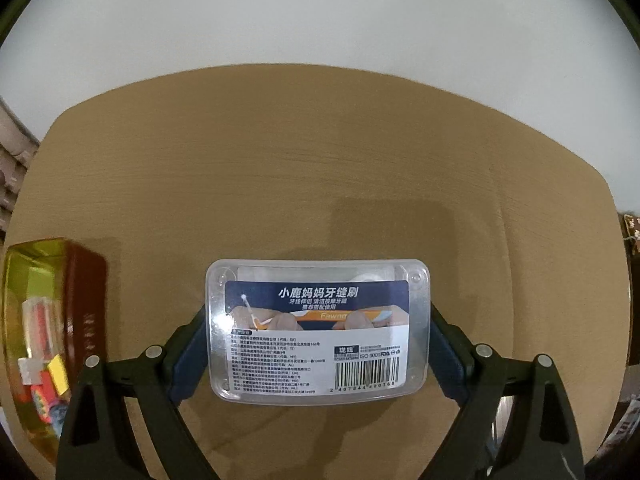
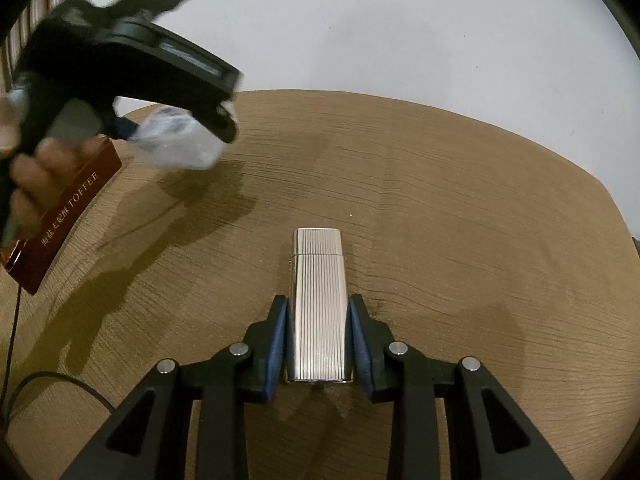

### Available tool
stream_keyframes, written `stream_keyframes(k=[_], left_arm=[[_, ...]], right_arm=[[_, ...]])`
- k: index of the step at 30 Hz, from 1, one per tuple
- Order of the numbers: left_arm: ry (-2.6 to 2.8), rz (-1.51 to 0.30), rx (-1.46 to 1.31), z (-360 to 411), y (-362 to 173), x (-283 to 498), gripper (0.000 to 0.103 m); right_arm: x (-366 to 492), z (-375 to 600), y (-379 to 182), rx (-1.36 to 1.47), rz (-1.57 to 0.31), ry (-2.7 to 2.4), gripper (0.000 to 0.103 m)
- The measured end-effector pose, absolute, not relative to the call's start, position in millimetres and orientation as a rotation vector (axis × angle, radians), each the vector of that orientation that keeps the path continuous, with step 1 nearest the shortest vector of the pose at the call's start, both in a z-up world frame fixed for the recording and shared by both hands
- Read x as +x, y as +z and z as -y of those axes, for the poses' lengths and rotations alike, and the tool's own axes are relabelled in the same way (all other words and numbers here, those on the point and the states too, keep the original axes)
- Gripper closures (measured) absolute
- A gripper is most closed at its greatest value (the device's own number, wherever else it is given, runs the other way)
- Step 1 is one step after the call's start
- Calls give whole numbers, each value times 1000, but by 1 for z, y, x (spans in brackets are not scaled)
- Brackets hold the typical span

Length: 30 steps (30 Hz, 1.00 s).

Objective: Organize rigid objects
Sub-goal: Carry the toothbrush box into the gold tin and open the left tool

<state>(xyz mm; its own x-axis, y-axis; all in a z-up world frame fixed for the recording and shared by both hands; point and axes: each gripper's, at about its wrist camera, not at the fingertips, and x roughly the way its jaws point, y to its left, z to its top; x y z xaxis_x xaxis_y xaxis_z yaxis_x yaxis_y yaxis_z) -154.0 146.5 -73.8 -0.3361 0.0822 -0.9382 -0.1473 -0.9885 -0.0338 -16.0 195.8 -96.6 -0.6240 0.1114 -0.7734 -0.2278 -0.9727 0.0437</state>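
A: What's in the left gripper (image 1: 320, 344)?
B: A clear plastic box (image 1: 319, 330), pinched between its fingers above the table (image 1: 360, 152).
A: And the right gripper (image 2: 319, 340)?
B: Clamped on a silver lighter (image 2: 319, 304), lying flat.

Left wrist view: the red tin (image 1: 86, 280) is cut off by the left edge; its contents are a blur of red, yellow and white pieces, not identifiable. Small print on the clear plastic box's (image 1: 318, 330) label is too fine to read below the headline. The box's lower side walls sit behind the left gripper's (image 1: 318, 344) blue pads (image 1: 188, 360).

Right wrist view: the left gripper is motion-blurred, and the clear box in it reads only as a pale smear. The hand (image 2: 38, 176) holding it is cropped at the left edge. It covers part of the tin. A black cable (image 2: 52, 380) runs off the frame.
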Motion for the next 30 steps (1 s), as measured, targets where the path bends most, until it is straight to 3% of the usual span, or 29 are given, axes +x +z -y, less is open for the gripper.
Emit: stream_keyframes(k=[8,18,30], left_arm=[[2497,-92,-1687,-132,-44,-119,12],[2616,-78,-1684,-61,-2,-106,12],[2769,-15,-1802,75,-21,-111,12]], right_arm=[[-17,-193,-97,-1256,-195,2661,71],[-18,-195,-94,-1257,-188,2658,71],[-16,-195,-95,-1258,-158,2648,71]])
